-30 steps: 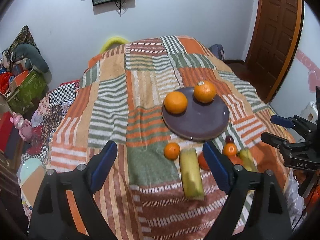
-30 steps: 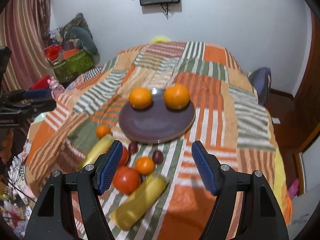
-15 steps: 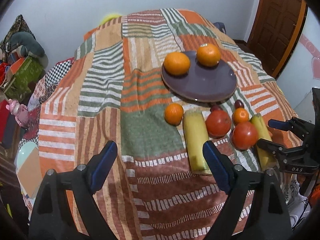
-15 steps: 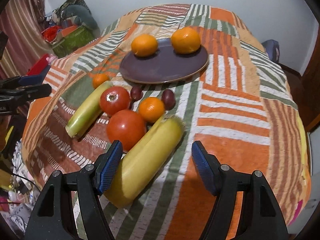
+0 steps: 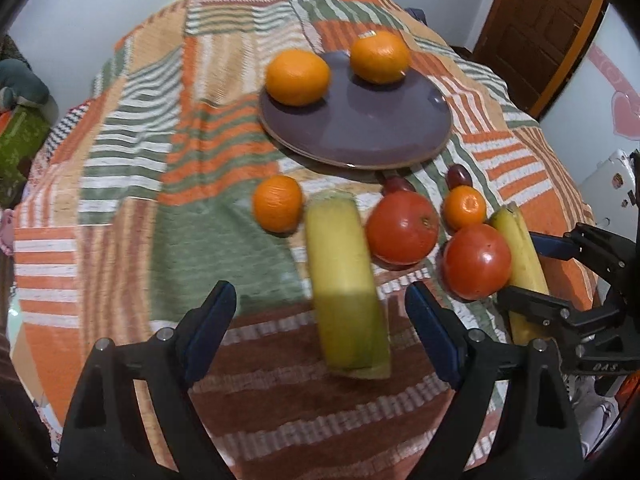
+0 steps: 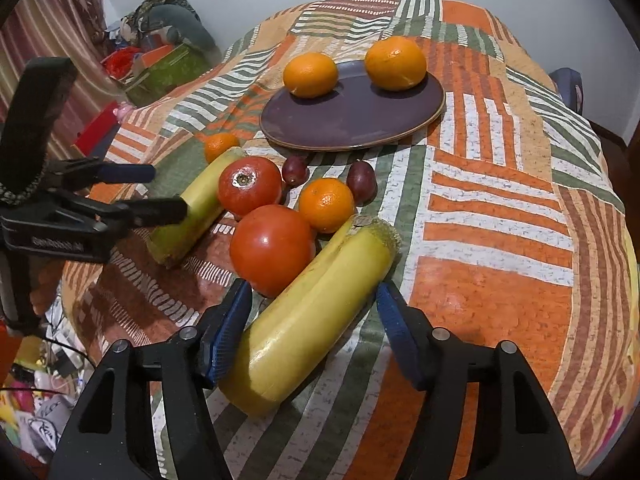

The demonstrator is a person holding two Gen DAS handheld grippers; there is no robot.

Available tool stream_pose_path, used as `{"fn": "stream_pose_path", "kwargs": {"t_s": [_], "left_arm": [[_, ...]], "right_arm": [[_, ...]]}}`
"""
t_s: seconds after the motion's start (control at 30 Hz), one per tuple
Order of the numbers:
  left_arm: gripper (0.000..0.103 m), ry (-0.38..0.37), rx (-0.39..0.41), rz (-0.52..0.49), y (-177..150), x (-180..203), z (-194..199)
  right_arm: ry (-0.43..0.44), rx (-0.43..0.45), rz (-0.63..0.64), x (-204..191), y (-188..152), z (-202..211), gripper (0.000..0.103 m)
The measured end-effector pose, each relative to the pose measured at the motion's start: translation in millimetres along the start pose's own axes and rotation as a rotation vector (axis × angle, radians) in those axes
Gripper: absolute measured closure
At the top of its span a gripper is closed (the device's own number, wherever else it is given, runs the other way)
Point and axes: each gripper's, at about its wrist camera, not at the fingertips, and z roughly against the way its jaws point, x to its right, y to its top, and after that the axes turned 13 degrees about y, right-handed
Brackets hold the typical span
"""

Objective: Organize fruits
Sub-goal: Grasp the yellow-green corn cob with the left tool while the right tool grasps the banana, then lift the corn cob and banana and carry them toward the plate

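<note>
A purple plate (image 5: 372, 132) (image 6: 340, 120) on the patchwork cloth holds two oranges (image 5: 298, 76) (image 5: 379, 62). In front lie two red tomatoes (image 6: 250, 186) (image 6: 272, 250), two small tangerines (image 6: 326, 205) (image 5: 277, 203), two dark plums (image 6: 361, 187) and two yellow bananas. My left gripper (image 5: 320, 312) is open, its jaws on either side of the left banana (image 5: 346, 280). My right gripper (image 6: 312, 308) is open, its jaws on either side of the right banana (image 6: 316, 308), with the left pad close to the nearer tomato.
The table (image 6: 500, 200) drops off at the near edge and right side. A wooden door (image 5: 540, 28) stands at the back right. Clutter, bags and boxes (image 6: 160, 68) lie on the floor at the left.
Both grippers have moved forward and down toward the fruit. Each banana now lies between its gripper's open jaws. The fruit itself has not moved.
</note>
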Motion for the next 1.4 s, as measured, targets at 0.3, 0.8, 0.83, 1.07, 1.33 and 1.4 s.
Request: {"fn": "stream_pose_path", "kwargs": {"t_s": [0.3,0.8,0.83,1.07,1.33,1.4], "left_arm": [[0.047,-0.043,-0.075,-0.019,0,10,-26],[0.065,-0.062,-0.082,-0.02,-23,-5,-7],[0.065,-0.058,-0.082,-0.024,-25,-5,-6],[0.063,-0.034,-0.069,-0.024,-31,-11,4],[0.055,-0.026,-0.052,-0.014,-15,-8,-4],[0.055,-0.021,-0.062,-0.02,-13,-4,-9]], "right_arm": [[0.012,-0.004,0.0,5,0,6,0.05],[0.028,-0.001,-0.039,11,-1,1,0.051],[0.018,-0.002,-0.031,9,-1,1,0.051],[0.001,-0.015,-0.015,10,-3,13,0.059],[-0.015,-0.021,-0.014,8,-2,9,0.057],[-0.014,-0.028,-0.013,7,-2,6,0.054]]}}
